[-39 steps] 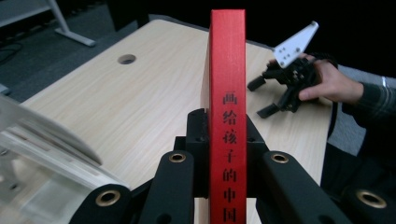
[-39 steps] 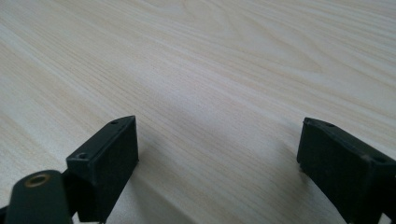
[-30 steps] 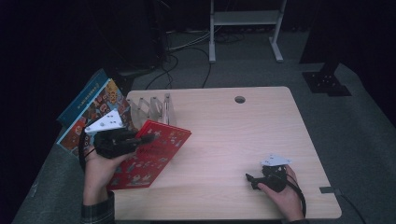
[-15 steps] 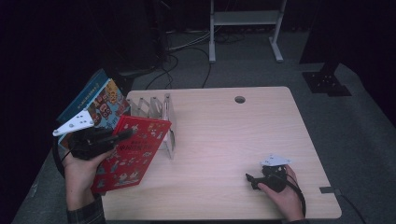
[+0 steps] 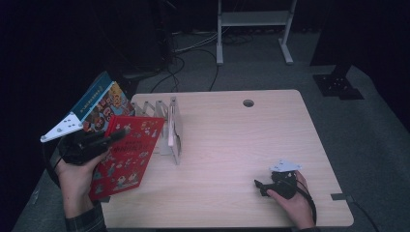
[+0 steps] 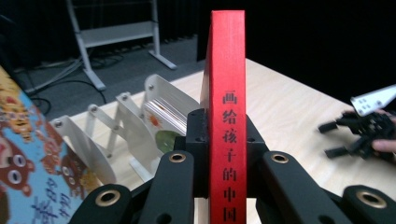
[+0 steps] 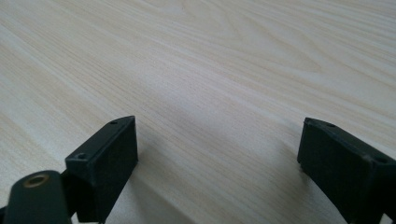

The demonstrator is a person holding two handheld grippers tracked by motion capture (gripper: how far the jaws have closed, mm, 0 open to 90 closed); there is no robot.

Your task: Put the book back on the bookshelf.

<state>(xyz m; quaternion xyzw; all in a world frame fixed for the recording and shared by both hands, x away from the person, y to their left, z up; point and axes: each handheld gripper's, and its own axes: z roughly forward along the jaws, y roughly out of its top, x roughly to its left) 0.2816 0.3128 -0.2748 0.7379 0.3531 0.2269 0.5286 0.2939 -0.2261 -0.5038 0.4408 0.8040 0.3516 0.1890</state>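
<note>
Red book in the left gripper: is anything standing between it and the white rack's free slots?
Nothing visible blocks it. The red hardcover book, clamped in the left gripper, hangs at the table's left edge beside the white accordion book rack. One thin book fills the rack's right-hand slot; the slots nearer the red book look open.

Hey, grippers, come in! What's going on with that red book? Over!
Left gripper shut on red book, beside rack. Right gripper open, empty. Nothing in the way.

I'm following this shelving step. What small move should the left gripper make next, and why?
Probably carry the red book toward the rack and line its spine up with an open slot: the left gripper clamps it beside the rack, not yet in.
</note>
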